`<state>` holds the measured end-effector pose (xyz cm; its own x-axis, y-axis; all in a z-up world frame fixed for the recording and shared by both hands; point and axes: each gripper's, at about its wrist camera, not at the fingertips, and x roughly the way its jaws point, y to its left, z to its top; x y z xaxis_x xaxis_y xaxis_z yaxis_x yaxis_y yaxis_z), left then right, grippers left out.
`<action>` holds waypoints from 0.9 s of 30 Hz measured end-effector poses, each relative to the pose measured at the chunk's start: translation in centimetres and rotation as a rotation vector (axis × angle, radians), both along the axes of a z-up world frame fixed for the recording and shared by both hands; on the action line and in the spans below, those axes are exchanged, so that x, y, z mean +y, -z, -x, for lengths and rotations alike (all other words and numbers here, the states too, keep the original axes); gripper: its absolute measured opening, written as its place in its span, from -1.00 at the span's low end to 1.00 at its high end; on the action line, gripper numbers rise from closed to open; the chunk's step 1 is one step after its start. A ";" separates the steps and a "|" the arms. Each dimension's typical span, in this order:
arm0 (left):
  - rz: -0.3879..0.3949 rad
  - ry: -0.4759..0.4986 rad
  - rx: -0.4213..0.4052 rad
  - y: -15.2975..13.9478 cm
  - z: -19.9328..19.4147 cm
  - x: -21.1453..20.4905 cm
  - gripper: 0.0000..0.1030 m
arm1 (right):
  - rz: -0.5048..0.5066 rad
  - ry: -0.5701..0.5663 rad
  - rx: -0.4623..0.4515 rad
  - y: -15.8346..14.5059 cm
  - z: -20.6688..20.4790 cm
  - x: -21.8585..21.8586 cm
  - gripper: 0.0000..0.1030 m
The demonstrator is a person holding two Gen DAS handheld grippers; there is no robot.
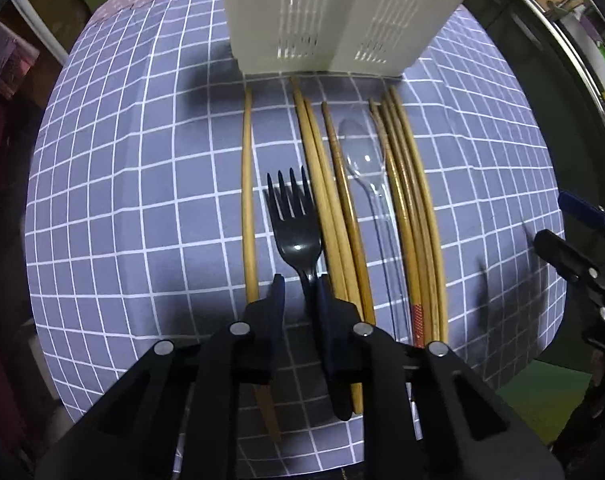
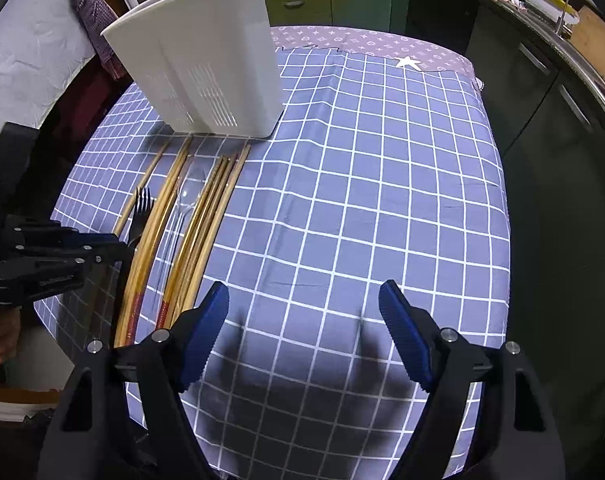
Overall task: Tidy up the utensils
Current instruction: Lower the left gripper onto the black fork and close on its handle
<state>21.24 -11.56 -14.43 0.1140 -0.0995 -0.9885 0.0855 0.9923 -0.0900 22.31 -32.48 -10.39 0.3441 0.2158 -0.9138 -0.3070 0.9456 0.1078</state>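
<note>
A black plastic fork lies on the checked tablecloth among several wooden chopsticks and a clear plastic spoon. My left gripper points down over the fork's neck, its jaws narrow. The neck sits against the right pad, with a strip of cloth showing beside the left pad. A white slotted utensil holder stands just beyond the utensils. In the right wrist view my right gripper is open over bare cloth, right of the chopsticks. The fork, the holder and the left gripper show there too.
The tablecloth covers a small table whose edges drop off on every side. Dark cabinets and a counter stand to the right. A hand holds the left gripper's handle at the left edge. The right gripper shows at the left wrist view's right edge.
</note>
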 end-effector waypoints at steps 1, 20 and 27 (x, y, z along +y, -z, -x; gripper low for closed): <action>-0.001 0.001 0.006 0.1 0.0 0.0 -0.68 | 0.002 0.000 -0.005 -0.1 0.0 0.0 0.50; 0.022 0.026 -0.062 0.7 -0.3 -0.5 -0.83 | 0.056 -0.088 0.089 0.6 -0.8 2.5 0.43; 0.103 -0.006 -0.228 -3.6 0.6 1.8 -0.83 | 0.041 -0.073 0.155 1.4 -2.5 4.5 0.30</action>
<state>20.61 -9.79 -10.88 0.3341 -0.1967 -0.9218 0.1094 0.9795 -0.1694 24.77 -27.97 -11.77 0.1832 0.1969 -0.9632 -0.3578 0.9259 0.1212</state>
